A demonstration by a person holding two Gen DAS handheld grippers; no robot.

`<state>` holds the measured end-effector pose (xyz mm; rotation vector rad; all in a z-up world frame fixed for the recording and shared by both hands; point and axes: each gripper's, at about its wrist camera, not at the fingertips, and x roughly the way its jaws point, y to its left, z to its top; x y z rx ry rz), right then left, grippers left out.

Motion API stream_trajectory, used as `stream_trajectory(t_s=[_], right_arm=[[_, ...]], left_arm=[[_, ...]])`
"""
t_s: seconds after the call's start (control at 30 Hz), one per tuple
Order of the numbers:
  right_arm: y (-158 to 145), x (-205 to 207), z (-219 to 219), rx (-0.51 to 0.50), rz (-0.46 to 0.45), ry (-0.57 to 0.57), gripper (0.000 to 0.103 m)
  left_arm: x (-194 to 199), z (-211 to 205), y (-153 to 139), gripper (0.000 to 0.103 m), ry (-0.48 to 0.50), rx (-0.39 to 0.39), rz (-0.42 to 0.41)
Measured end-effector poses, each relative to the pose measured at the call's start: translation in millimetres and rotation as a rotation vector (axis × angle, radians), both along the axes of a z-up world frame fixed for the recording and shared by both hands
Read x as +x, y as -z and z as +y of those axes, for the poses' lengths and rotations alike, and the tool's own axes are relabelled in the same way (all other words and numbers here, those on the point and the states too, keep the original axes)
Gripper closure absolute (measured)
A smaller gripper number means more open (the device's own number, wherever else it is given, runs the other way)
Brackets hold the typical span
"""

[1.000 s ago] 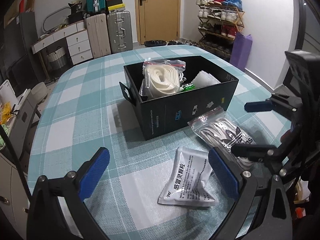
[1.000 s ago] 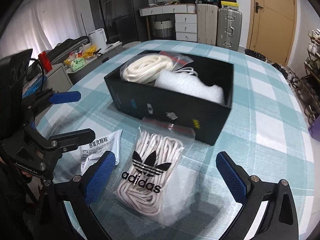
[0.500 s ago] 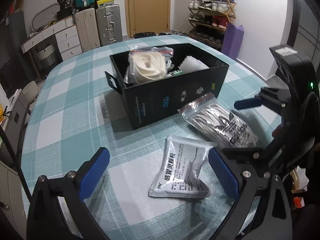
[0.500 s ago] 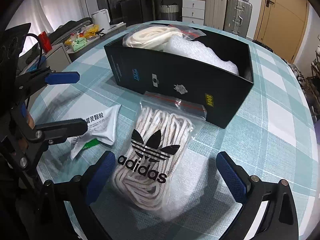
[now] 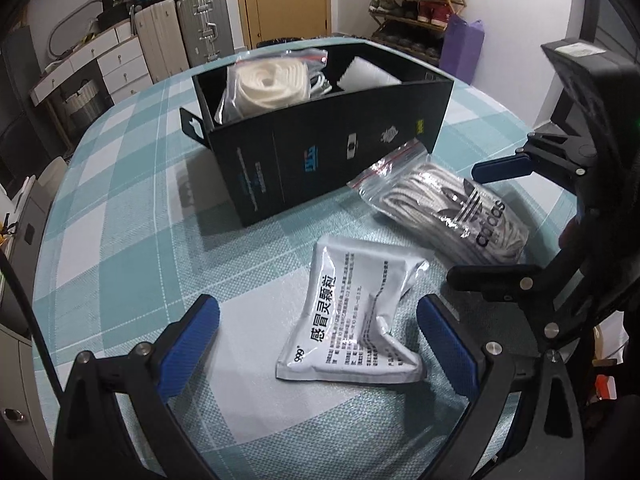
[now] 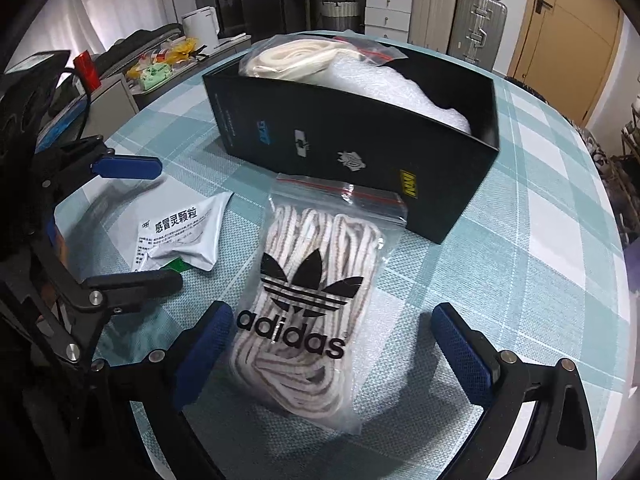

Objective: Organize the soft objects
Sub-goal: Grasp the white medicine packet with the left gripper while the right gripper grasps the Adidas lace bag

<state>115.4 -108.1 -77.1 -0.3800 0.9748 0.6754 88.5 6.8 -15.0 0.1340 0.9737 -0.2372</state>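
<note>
Laces in a clear zip bag (image 6: pixel 308 312) printed with the adidas logo lie flat on the checked tablecloth (image 6: pixel 532 280), and my right gripper (image 6: pixel 334 346) hovers over the bag's near end with its blue-padded fingers (image 6: pixel 204 344) spread wide on either side of it, gripping nothing. The bag's red-striped zip end points at the black box (image 6: pixel 360 148) and sits right against the foot of the box's long wall; I cannot tell whether it actually touches. Just beside the lace bag, on its left in my right view, lies a white foil sachet (image 5: pixel 356 320) with Chinese print, crumpled at one edge. My left gripper (image 5: pixel 318 338) straddles that sachet, fingers (image 5: pixel 190 344) wide apart and holding nothing, one pad to each side and clear of the foil. From the left wrist I see the right gripper (image 5: pixel 492 220) as a black frame with one blue finger above the lace bag (image 5: pixel 444 208) and one dark finger near the sachet's corner. Inside the box (image 5: pixel 320 148) a second clear bag of cream cord (image 5: pixel 272 84) stands at one end, leaning on the wall, and a white bubble-wrap bundle (image 6: pixel 404 92) fills most of the rest. Beyond the table, suitcases (image 5: pixel 180 28) stand by a wooden door (image 5: pixel 284 0), and a shoe rack (image 5: pixel 416 4) lines the wall next to a purple bag (image 5: pixel 462 50).
</note>
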Motion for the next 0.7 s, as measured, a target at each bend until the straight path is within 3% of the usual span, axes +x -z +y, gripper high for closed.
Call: stream_trajectory(t_s=[0.27, 0.37, 0.5, 0.7], right_arm=[[-4, -9, 5, 0.022, -0.017, -0.053, 0.027], [-5, -11, 7, 0.028, -0.022, -0.066, 0.033], [-6, -12, 7, 0.031, -0.025, -0.07, 0.039], [-7, -13, 5, 0.039, -0.034, -0.087, 0.052]], left_arm=[[0, 1, 5, 0.008, 0.004, -0.016, 0.028], [-2, 2, 3, 0.025, 0.01, -0.022, 0.01], [-4, 4, -1, 0.055, 0.025, -0.031, -0.01], [-3, 9, -7, 0.07, 0.034, -0.072, -0.021]])
